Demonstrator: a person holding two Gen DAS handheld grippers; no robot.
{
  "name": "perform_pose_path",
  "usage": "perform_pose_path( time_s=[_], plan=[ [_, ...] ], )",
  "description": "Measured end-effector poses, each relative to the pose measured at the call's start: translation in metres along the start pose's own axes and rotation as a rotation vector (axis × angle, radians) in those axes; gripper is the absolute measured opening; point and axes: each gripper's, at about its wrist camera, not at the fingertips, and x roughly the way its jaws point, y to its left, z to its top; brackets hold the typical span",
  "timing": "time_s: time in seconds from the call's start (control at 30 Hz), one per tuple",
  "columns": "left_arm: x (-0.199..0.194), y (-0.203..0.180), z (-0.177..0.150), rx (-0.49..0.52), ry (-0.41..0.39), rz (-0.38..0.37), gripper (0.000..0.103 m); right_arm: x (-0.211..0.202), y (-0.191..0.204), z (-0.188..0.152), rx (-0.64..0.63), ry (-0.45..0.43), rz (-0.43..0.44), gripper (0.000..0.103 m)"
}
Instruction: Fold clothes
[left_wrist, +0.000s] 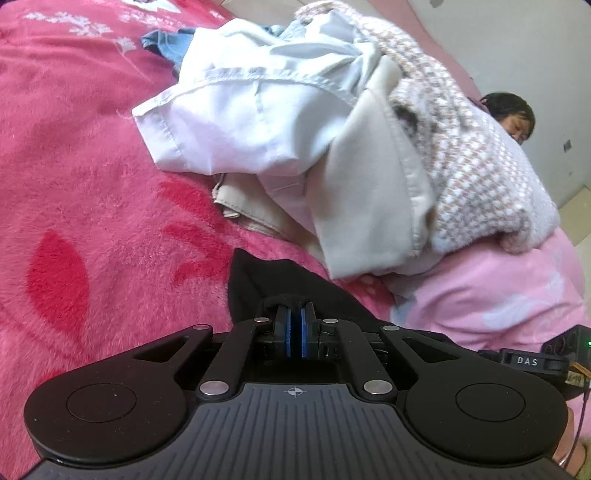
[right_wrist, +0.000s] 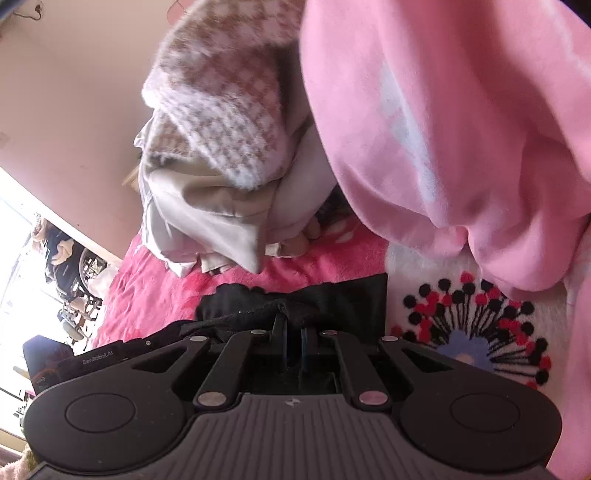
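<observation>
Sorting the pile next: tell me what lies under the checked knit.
Under the checked knit lie a beige garment and a white shirt; a blue piece pokes out behind. Anything deeper in the pile is covered.

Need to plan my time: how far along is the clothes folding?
Nothing folded is in view. In hand: both the left gripper and right gripper are shut on a black garment. Left: the crumpled pile and the pink garment, still unfolded.

Both wrist views face the clothes pile (left_wrist: 332, 147) closely.
</observation>
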Motion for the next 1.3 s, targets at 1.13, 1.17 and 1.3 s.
perform_pose_path(
  time_s=[1.13,1.17,1.3],
  plan=[
    [0.017,-0.061,-0.023,0.594,0.079,0.133,0.034,0.035,0.054,-0.029,-0.456,0.010,-0.151,0.022],
    [0.021,-0.059,-0.018,0.572,0.062,0.137,0.034,0.038,0.051,-0.024,-0.442,-0.013,-0.169,0.020],
    [0.030,-0.044,0.011,0.389,-0.048,0.178,0.034,0.042,0.041,-0.007,-0.380,-0.116,-0.252,0.024]
  ],
)
